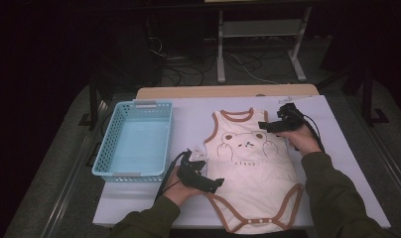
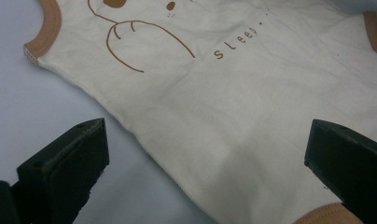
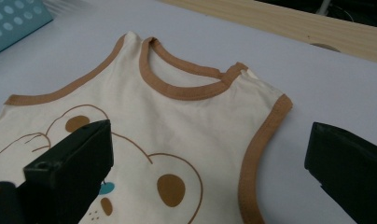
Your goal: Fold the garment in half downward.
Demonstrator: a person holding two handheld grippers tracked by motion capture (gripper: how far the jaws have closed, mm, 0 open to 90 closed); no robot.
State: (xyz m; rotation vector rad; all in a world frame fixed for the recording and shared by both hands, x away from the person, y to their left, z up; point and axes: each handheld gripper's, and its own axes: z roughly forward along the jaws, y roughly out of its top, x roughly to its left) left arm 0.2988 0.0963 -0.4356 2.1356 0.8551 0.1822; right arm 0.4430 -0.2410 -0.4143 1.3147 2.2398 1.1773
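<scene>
A cream baby bodysuit (image 1: 253,171) with brown trim and a bear print lies flat on the white table, neck toward the far edge. My left gripper (image 1: 216,184) hovers open at its lower left edge; its own view has the jaws wide apart over the cream cloth (image 2: 252,121) near the word "Sleep". My right gripper (image 1: 264,126) stands open over the upper right shoulder. In its view the neckline (image 3: 191,88) and right armhole trim (image 3: 259,149) lie between the spread jaws. Neither holds anything.
A light blue plastic basket (image 1: 137,140) with nothing in it sits left of the bodysuit. A wooden strip (image 1: 228,91) runs along the table's far edge. Bare white tabletop (image 1: 337,148) lies to the right. Beyond the table stand a metal frame and floor cables.
</scene>
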